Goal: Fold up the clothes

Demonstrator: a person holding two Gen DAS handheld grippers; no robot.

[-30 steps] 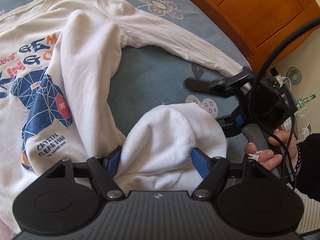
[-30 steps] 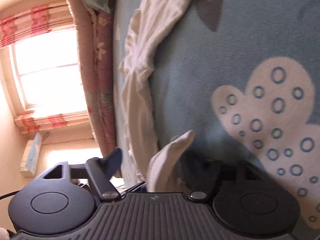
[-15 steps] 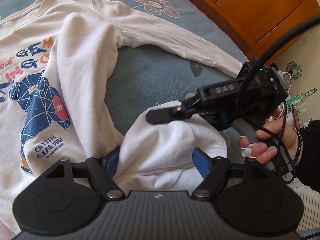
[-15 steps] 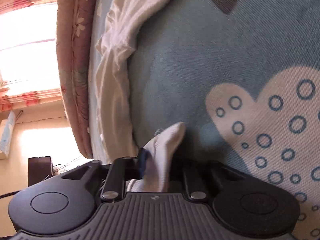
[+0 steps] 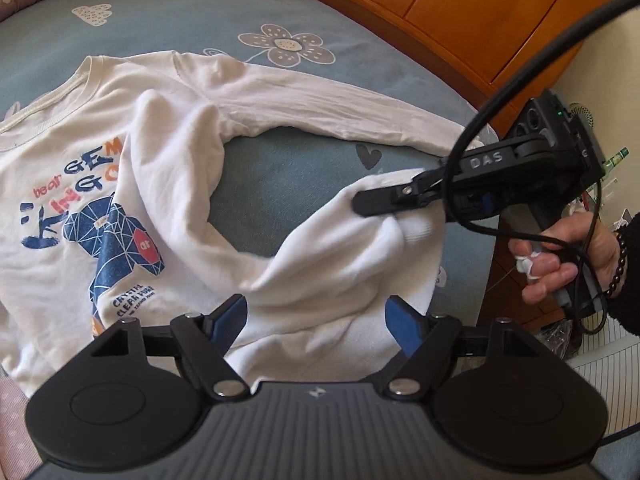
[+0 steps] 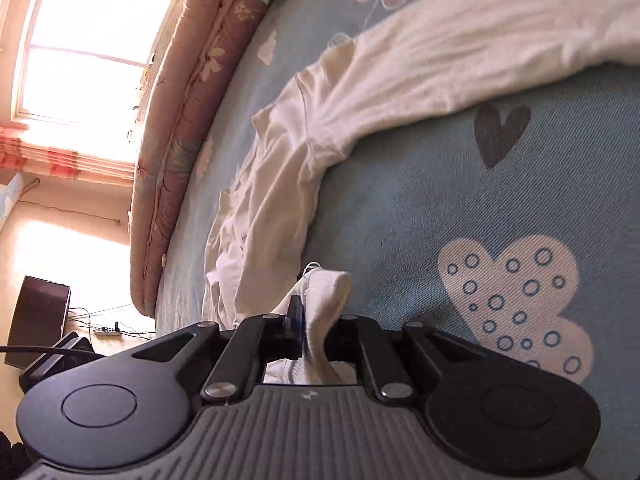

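One white long-sleeved cotton sweatshirt (image 5: 80,168) lies face up on the blue-grey bedspread printed with pale flowers and hearts (image 5: 288,160). Its chest print reads "bear GEM" in red, blue and orange, a second line of which "GO" can be read, and below a blue faceted figure the words "CRYSTAL CLEAR PURE" (the smaller line under that is too fine to read); a red patch on the figure carries the letters "ar". Two sleeves show: one stretched out flat toward the orange wooden headboard (image 5: 460,4), the other looped back across the chest, its ribbed cuff end (image 5: 352,272) raised off the bed between the two grippers.

The left gripper (image 5: 316,320) has its two blue-padded fingers spread wide, with the sleeve's cloth bunched between them; whether the pads press it cannot be told. The right gripper (image 6: 310,332), whose black body bears the raised letters "DAS" in the left wrist view, is held by a person's hand (image 5: 560,256) with a dark bead bracelet at the wrist. Its jaws are drawn narrow and pinch the folded white cuff edge, which stands up between them in the right wrist view.

One bright window with red-striped curtains (image 6: 80,56) and one pink floral quilt roll (image 6: 192,112) edge the bed.
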